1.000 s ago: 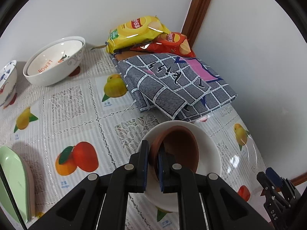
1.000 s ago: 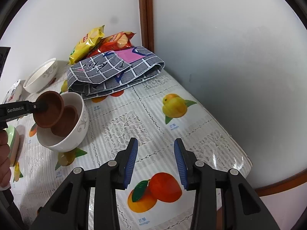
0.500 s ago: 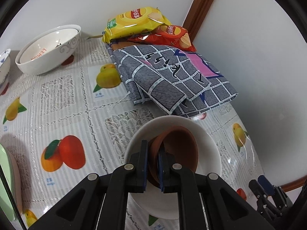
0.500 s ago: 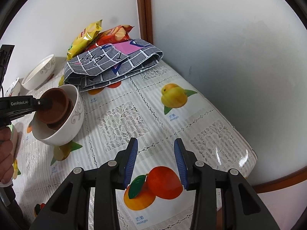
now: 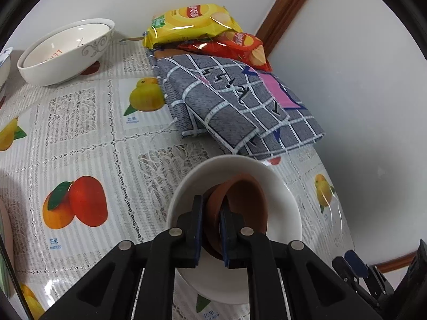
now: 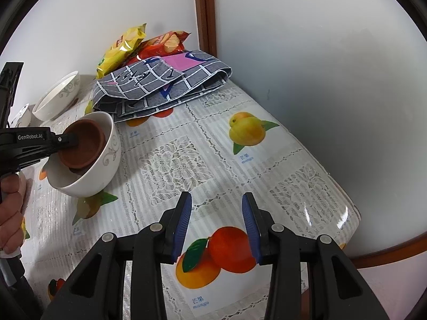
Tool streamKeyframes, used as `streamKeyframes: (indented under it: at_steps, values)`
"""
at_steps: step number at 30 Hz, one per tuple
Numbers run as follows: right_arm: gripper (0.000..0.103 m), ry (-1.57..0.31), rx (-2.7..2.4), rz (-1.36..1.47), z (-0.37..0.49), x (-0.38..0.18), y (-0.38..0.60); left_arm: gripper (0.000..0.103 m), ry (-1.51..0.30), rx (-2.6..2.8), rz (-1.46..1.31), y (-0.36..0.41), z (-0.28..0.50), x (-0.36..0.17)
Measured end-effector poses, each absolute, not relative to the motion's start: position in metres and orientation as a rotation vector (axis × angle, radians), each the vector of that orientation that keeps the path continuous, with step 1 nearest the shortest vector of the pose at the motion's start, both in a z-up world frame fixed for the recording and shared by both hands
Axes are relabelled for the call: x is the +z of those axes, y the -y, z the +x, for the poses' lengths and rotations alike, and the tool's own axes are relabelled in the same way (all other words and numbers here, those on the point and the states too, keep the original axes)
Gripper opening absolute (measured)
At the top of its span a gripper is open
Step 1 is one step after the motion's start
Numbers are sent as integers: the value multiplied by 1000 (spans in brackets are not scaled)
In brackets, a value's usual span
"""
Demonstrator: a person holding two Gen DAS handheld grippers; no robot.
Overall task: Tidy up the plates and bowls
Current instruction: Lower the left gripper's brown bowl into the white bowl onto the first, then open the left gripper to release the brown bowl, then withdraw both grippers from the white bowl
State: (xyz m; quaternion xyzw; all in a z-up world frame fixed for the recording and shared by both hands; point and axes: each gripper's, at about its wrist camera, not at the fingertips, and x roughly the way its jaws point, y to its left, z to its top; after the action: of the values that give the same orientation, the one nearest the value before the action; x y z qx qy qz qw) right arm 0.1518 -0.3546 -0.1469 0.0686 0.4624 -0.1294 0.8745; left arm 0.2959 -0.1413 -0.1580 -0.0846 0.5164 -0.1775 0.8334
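Observation:
My left gripper (image 5: 212, 208) is shut on the rim of a small brown bowl (image 5: 246, 202). It holds the bowl tilted inside a white bowl (image 5: 283, 194) that stands on the fruit-print tablecloth. A second brown bowl (image 5: 213, 193) lies under it in the white bowl. The right wrist view shows the same brown bowl (image 6: 82, 144) in the white bowl (image 6: 106, 165), with the left gripper (image 6: 70, 141) on its rim. My right gripper (image 6: 216, 213) is open and empty, above the table near its front edge.
A larger white bowl (image 5: 66, 56) stands at the back left. A folded grey checked cloth (image 5: 234, 106) and two chip bags (image 5: 192, 24) lie in the back corner. A blue-patterned bowl's edge (image 5: 4, 64) shows at far left. The table edge (image 6: 347, 213) runs at right.
My left gripper has lowered the brown bowl deeper into the white bowl, onto the other brown bowl. The right gripper has stayed open and nearly still.

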Motion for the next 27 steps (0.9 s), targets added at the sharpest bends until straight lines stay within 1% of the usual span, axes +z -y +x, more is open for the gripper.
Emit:
streamKeyframes:
  at_steps: [4,8,10,13,15,18,20,22,23,24,25,26,27]
  values:
    - [39,-969,-257,140,153,-146,350,13,-1106,-380,-149,144,291,-157]
    - [39,-970,-237,143,152,-144,346,19,-1130,-390,-107,147,285,-154]
    - [40,-966,-225,144,152,-141,344,19,-1122,-387,-82,147,279,-150]
    - [45,-955,-218,147,152,-134,340,20,-1098,-378,-45,146,269,-140]
    - [47,-942,-212,139,151,-128,335,23,-1079,-375,-26,145,261,-131]
    - [52,-927,-209,120,147,-118,327,24,-1048,-359,14,143,248,-119]
    - [59,-919,-203,107,143,-111,320,26,-1029,-349,31,141,239,-111]
    - [65,-918,-199,96,138,-104,312,31,-1006,-346,37,137,226,-101]
    - [66,-914,-198,94,135,-101,309,33,-999,-343,38,136,222,-98]
    - [66,-910,-197,93,131,-98,306,33,-992,-338,43,133,215,-94]
    - [68,-908,-196,89,127,-94,303,33,-986,-331,47,131,208,-89]
    - [72,-908,-197,85,124,-91,299,33,-980,-325,50,128,201,-85]
    - [74,-906,-201,77,120,-87,296,33,-975,-316,54,126,194,-81]
